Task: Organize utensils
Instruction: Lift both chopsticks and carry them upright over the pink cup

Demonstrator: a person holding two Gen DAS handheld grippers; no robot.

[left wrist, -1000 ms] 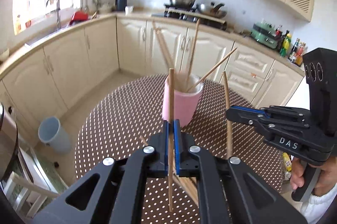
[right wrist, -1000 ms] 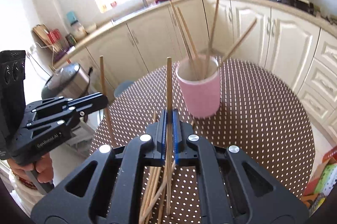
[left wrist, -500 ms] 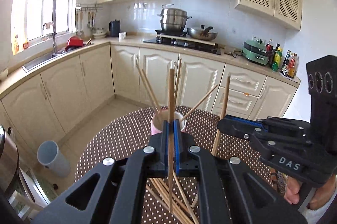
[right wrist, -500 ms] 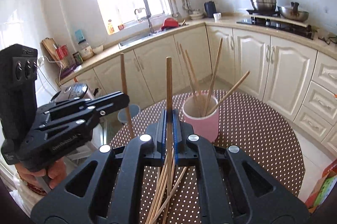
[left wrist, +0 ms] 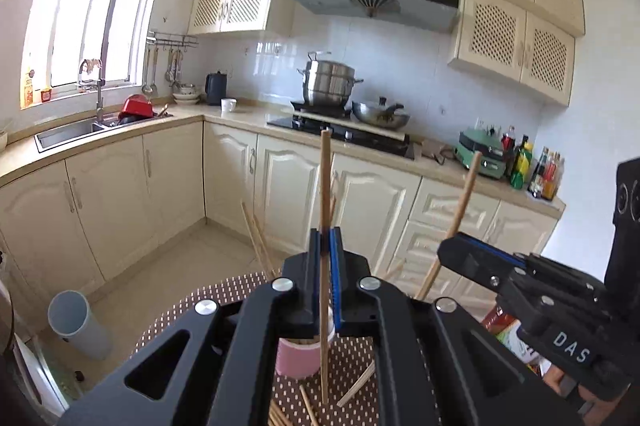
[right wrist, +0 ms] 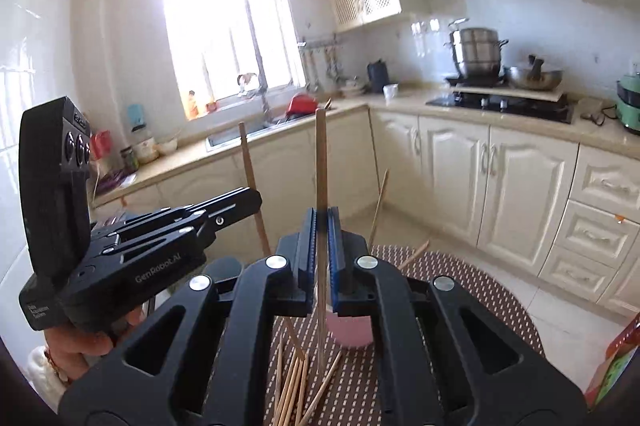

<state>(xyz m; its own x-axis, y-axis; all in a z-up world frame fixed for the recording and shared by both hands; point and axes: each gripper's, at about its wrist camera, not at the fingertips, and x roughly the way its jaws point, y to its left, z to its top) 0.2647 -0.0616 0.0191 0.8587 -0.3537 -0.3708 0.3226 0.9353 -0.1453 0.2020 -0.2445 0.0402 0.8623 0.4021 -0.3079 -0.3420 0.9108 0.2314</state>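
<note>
My left gripper (left wrist: 327, 238) is shut on one wooden chopstick (left wrist: 325, 185) held upright. My right gripper (right wrist: 321, 220) is shut on another upright chopstick (right wrist: 321, 161). Each gripper shows in the other's view, the right one (left wrist: 452, 246) at the right and the left one (right wrist: 250, 195) at the left, each with its stick. A pink cup (left wrist: 298, 358) holding several chopsticks stands on the dotted brown table (left wrist: 240, 286), mostly hidden below my jaws; it also shows in the right wrist view (right wrist: 352, 332). Loose chopsticks (right wrist: 296, 382) lie on the table in front of the cup.
Cream kitchen cabinets (left wrist: 288, 185) and a counter with a stove and steel pot (left wrist: 329, 89) stand behind the table. A sink (left wrist: 72, 133) is under the window. A grey bin (left wrist: 78, 324) stands on the floor at the left.
Both grippers have risen and tilted up with their chopsticks; the cup and table have dropped low in both views and now sit mostly behind the jaws.
</note>
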